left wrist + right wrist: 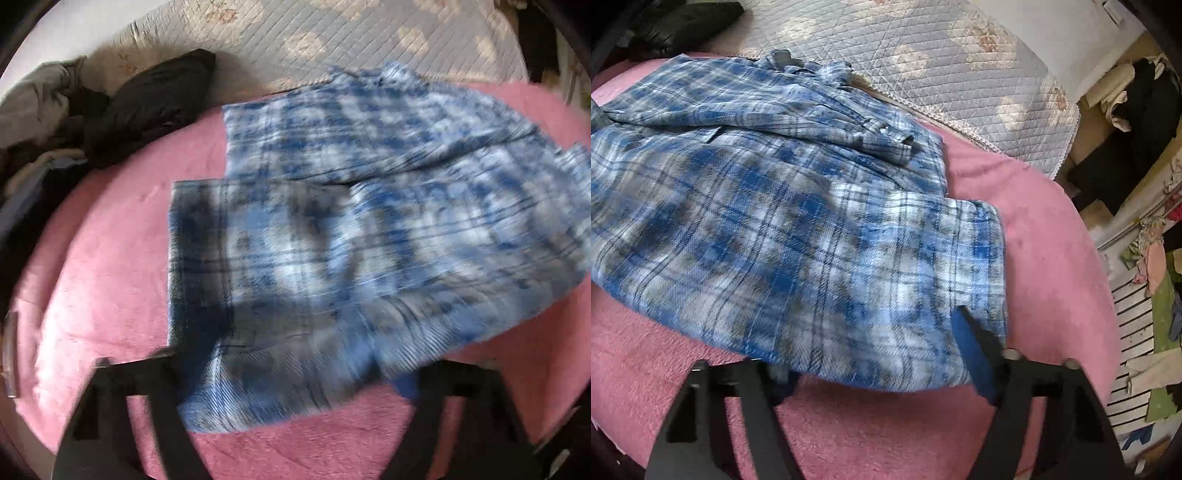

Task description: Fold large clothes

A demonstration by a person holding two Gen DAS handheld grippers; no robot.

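A blue and white plaid shirt [369,229] lies partly folded on a pink blanket [103,266]; the left wrist view is blurred by motion. My left gripper [291,373] stands with its jaws wide apart at the shirt's near hem, and the cloth lies over the gap between them. In the right wrist view the same shirt [783,206] lies with a sleeve and cuff bunched on top at the back. My right gripper [879,354] is open too, its fingers astride the shirt's near edge, the right blue-padded finger [971,343] resting on the cloth.
A black garment [147,103] and a heap of grey and dark clothes [37,122] lie at the blanket's far left. A quilted floral bedcover [923,55] lies behind. Cluttered shelves and clothes [1145,221] stand past the bed's right edge.
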